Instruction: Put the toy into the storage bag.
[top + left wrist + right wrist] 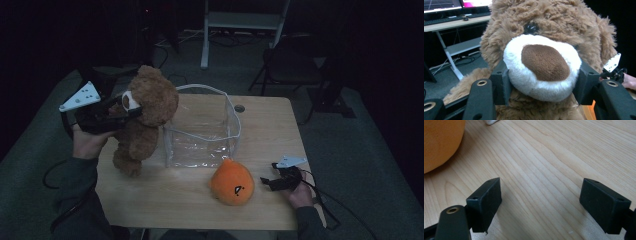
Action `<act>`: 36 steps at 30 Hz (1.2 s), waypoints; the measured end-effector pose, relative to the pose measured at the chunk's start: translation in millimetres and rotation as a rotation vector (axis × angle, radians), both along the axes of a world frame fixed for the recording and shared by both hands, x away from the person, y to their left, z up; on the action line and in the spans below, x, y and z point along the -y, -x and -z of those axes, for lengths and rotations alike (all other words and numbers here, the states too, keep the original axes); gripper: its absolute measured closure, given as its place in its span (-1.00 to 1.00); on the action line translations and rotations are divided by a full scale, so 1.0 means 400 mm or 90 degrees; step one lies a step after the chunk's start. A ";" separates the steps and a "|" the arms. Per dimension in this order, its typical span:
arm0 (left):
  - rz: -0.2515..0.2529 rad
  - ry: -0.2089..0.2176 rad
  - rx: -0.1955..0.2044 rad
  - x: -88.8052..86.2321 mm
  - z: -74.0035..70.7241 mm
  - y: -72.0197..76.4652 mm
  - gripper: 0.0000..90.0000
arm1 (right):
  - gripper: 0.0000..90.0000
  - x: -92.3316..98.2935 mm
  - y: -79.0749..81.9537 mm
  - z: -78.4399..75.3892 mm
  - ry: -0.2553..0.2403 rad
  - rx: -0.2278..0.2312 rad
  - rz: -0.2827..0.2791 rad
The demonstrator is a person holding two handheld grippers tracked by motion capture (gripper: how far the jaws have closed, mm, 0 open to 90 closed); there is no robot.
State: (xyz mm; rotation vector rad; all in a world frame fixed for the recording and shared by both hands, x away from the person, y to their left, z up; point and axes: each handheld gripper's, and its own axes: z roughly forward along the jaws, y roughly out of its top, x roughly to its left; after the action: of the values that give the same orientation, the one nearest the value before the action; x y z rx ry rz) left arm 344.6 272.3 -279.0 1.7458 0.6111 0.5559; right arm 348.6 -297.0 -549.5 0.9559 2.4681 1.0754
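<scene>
Gripping fuzzy brown teddy bear by muzzle, left gripper holds it at 9 o'clock of clear plastic bin; binning pending; right gripper open, empty.

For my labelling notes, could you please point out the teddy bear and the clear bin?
teddy bear (150,100), high view, on its head.
clear bin (200,145), high view, on its front wall.

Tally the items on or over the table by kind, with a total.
Plush toys: 2, the brown teddy bear and the orange plush
Clear plastic containers: 1, the clear bin
Handheld grippers: 2, the left gripper and the right gripper
Total: 5
</scene>
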 end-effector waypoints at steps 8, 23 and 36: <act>-0.001 0.005 0.000 0.000 -0.019 -0.016 -0.06 | -0.62 0.000 0.000 0.000 0.000 0.000 0.000; -0.001 0.004 0.004 0.007 -0.056 -0.041 -0.06 | -0.62 0.000 0.000 0.000 0.000 0.000 0.000; -0.003 0.004 0.008 0.010 -0.082 -0.056 -0.06 | -0.62 0.000 0.000 0.000 0.000 0.000 0.001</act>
State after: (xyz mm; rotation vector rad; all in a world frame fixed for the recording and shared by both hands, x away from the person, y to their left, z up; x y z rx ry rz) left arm 367.0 268.5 -246.3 1.7348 0.6076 0.5675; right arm 348.6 -297.1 -549.4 0.9577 2.4671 1.0749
